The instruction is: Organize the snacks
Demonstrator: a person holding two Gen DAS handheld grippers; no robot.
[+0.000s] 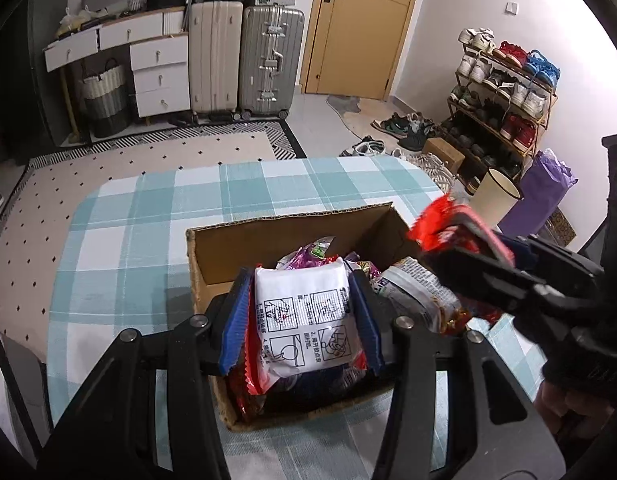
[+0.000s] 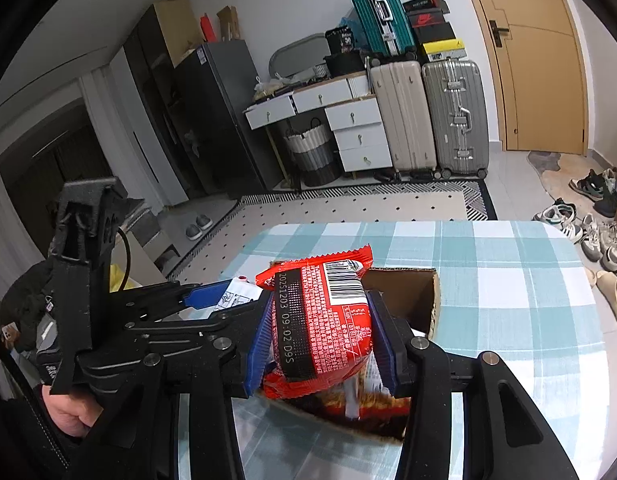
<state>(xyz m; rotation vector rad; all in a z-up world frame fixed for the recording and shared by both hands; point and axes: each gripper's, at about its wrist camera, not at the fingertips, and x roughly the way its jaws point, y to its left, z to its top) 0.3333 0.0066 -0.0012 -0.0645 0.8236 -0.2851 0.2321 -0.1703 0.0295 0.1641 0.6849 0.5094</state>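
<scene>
A cardboard box (image 1: 268, 236) full of snack packets stands on the checked table (image 1: 148, 216). My left gripper (image 1: 302, 312) is shut on a white packet with printed diagrams (image 1: 308, 320), held over the box. My right gripper (image 2: 322, 328) is shut on a red packet with a barcode (image 2: 324, 320), held above the box's near right side (image 2: 428, 296). In the left wrist view the right gripper (image 1: 460, 240) comes in from the right with the red packet (image 1: 440, 228). In the right wrist view the left gripper (image 2: 212, 300) shows at the left with its white packet (image 2: 238, 294).
Purple, silver and red packets (image 1: 412, 292) lie in the box. Beyond the table are a rug, suitcases (image 1: 244, 56), a drawer unit, a shoe rack (image 1: 504, 92), loose shoes, a white bin (image 1: 494, 196) and a purple bag.
</scene>
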